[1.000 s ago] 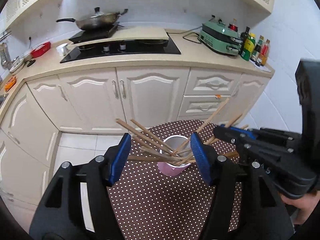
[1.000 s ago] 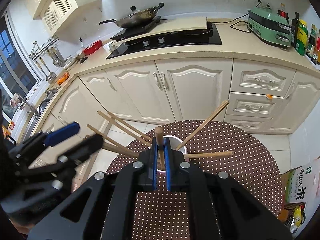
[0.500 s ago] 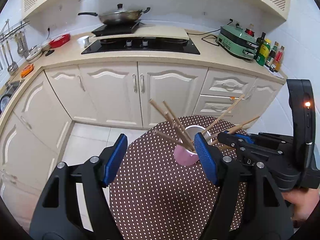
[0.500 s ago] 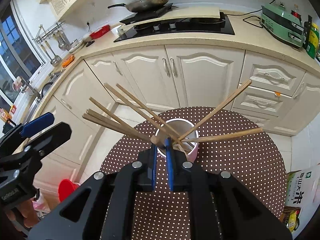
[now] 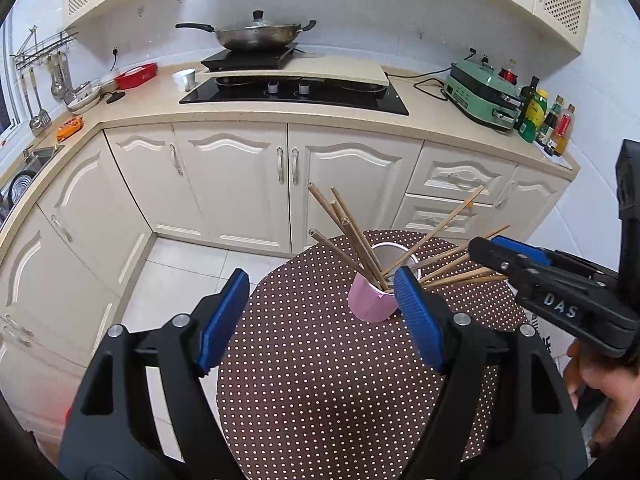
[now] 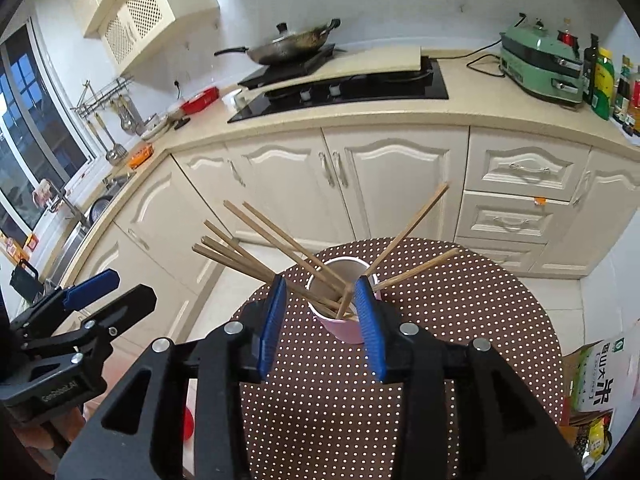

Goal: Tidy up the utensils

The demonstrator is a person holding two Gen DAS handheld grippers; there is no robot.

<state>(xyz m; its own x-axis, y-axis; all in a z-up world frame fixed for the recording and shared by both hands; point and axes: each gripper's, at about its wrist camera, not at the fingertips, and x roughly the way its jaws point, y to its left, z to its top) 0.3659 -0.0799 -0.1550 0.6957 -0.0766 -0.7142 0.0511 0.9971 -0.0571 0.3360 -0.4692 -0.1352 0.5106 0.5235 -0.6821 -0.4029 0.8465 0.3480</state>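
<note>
A: Why are the right gripper (image 6: 320, 312) jaws parting?
B: They're releasing a chopstick (image 6: 344, 302) into the pink cup (image 6: 344, 330) on the dotted table (image 6: 460, 320).
A: And the left gripper (image 5: 320, 312)?
B: It's hanging wide, gripping nothing.

Raised letters "DAS" on side of right gripper (image 5: 486, 249). "GenRobot.AI" on side of left gripper (image 6: 116, 290). Large characters "大米" on rice bag (image 6: 598, 376); smaller print illegible.
</note>
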